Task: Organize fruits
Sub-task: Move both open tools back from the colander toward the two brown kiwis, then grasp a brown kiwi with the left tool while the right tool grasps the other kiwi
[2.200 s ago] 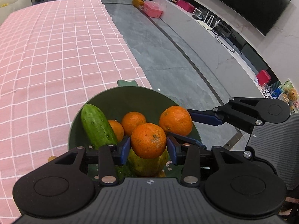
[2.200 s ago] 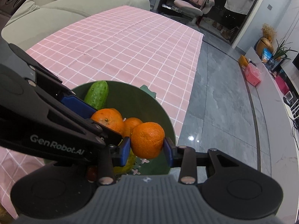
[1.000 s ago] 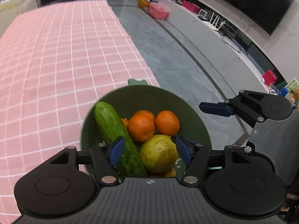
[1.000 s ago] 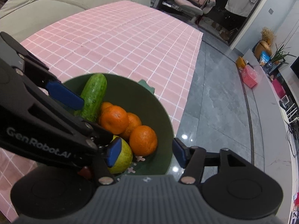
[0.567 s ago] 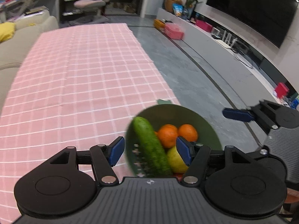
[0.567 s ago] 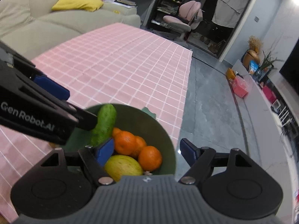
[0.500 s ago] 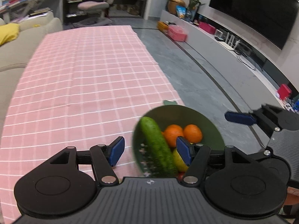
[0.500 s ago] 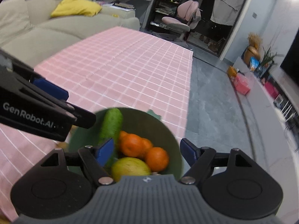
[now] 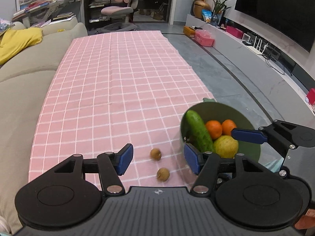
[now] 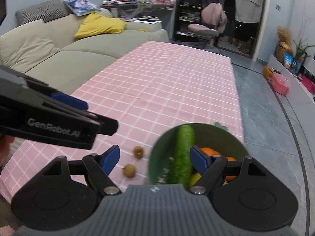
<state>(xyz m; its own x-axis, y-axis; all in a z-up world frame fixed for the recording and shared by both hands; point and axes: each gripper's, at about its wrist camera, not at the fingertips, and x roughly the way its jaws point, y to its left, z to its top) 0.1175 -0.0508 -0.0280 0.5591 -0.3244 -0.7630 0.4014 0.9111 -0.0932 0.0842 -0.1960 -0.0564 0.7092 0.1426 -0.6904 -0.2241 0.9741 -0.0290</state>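
Left hand-held gripper [image 9: 157, 159] spread and empty, its jaws narrowing a touch at this moment with nothing pinched; two small brown fruits [image 9: 156, 154] on the pink checked cloth of the desk [image 9: 122, 82] show in the gap between its pads, the nearer fruit [image 9: 163, 174] just ahead of the body; right hand-held gripper [image 10: 154, 158] also spread wide and holding nothing, its right pad showing in front of the bowl's contents without gripping any of them, as far as the view tells; in the left wrist view the right tool reaches in from the right edge, its blue pad [image 9: 248, 135] over the bowl; outward now to the green bowl [image 9: 250, 122] at the desk's right edge, near the drop to the grey floor [image 9: 232, 72]; inside, a cucumber [image 9: 198, 131] leaning against the left wall, two oranges [image 9: 214, 129] behind it, a yellow-green fruit [image 9: 226, 146] in front; beyond, bare cloth all the way to the far end, sofa [image 9: 29, 66] on the left; reading the step: most of the produce is bowled and the two brown strays are what's left out; next move, by my judgement, a descent over one of them with the jaws straddling it, then a gentle close, since something this small and round may roll away from a pad that arrives off-centre.
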